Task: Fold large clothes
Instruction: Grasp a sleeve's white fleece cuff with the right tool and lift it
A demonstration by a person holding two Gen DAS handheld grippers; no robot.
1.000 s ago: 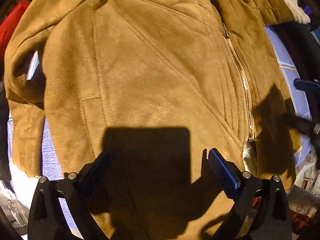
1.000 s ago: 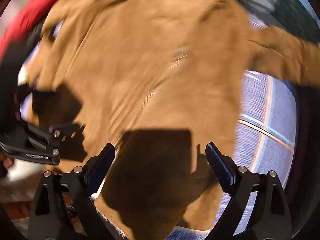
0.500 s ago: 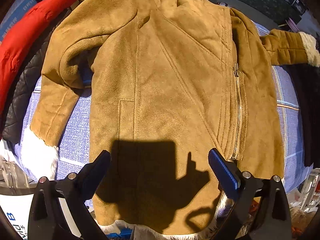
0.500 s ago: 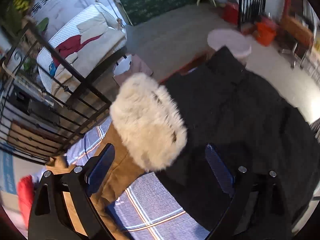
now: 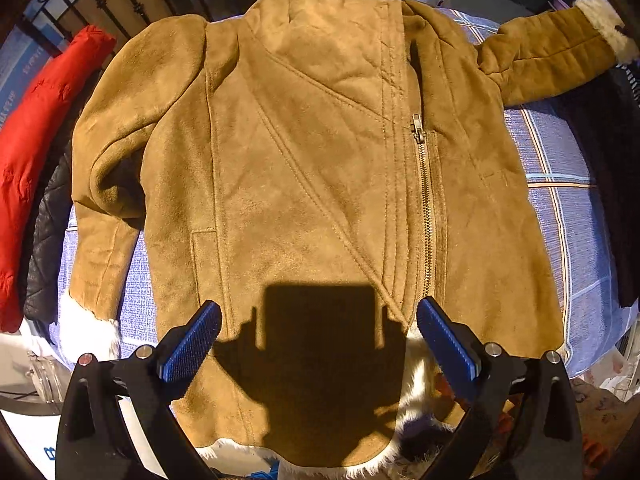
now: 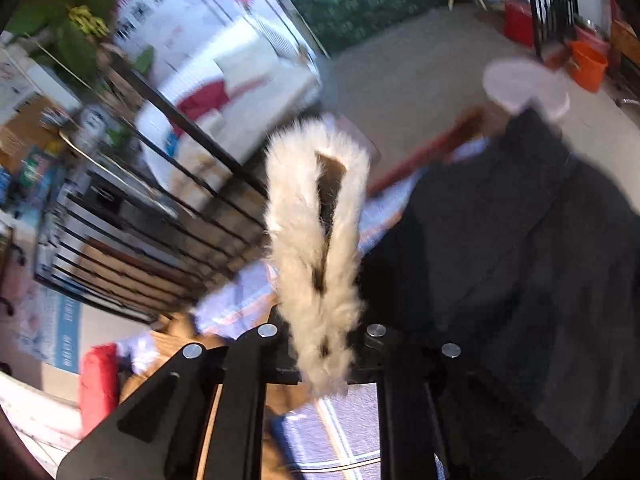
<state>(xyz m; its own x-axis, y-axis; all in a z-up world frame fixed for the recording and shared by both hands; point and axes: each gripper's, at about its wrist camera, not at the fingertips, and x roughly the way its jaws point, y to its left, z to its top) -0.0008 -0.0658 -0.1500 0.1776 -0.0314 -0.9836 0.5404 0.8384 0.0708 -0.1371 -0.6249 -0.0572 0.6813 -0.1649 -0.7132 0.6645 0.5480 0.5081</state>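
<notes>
A tan suede jacket (image 5: pixel 312 184) with white fleece lining lies front up and zipped on a blue checked cloth (image 5: pixel 560 216). Its left sleeve (image 5: pixel 100 216) is bent down along the body. Its right sleeve (image 5: pixel 548 60) stretches out to the far right. My left gripper (image 5: pixel 318 344) is open and empty, above the jacket's hem. My right gripper (image 6: pixel 320 356) is shut on the white fleece cuff (image 6: pixel 316 240) of the right sleeve; the cuff (image 5: pixel 604 28) also shows at the upper right of the left wrist view.
A red padded coat (image 5: pixel 36 152) and a black quilted garment (image 5: pixel 44 248) lie at the left. A black garment (image 6: pixel 500 260) lies at the right, next to the cuff. A black metal railing (image 6: pixel 168 184) stands behind the cloth. Orange buckets (image 6: pixel 588 64) stand on the floor.
My right gripper swung from over the jacket body to the right sleeve's end and shut on the fleece cuff. My left gripper drew back, so the whole jacket shows.
</notes>
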